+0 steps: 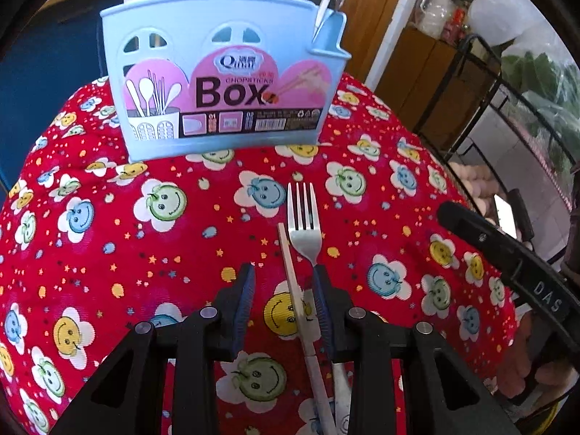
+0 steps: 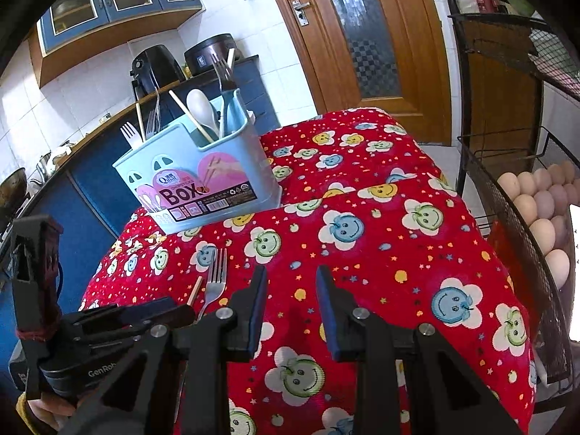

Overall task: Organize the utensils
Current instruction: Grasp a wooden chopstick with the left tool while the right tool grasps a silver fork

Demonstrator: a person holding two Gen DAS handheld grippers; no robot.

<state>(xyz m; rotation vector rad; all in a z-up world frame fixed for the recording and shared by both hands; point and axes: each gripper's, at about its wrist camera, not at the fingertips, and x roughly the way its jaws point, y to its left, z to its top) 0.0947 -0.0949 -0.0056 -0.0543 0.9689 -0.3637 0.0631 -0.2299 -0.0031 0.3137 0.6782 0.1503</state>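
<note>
Blue box [image 1: 224,83] holds forks, chopsticks, a spoon — upright

Bright, even daylight in both views. Strong fisheye bend; dark vignette fills corners. Red tablecloth [image 1: 362,217] saturated, sharp mid-frame. Soft shadows beneath blue utensil box [image 2: 195,185]. White wall tiles [image 2: 83,83] near blown out. Wire rack [image 1: 507,83] smeared, hazy at right edge. Fork [image 1: 303,224] shows mild sheen.

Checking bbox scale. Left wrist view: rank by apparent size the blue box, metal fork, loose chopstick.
1. Blue box, by far the largest.
2-3. Metal fork and loose chopstick: both partly hidden by the left gripper, so unranked.
</note>
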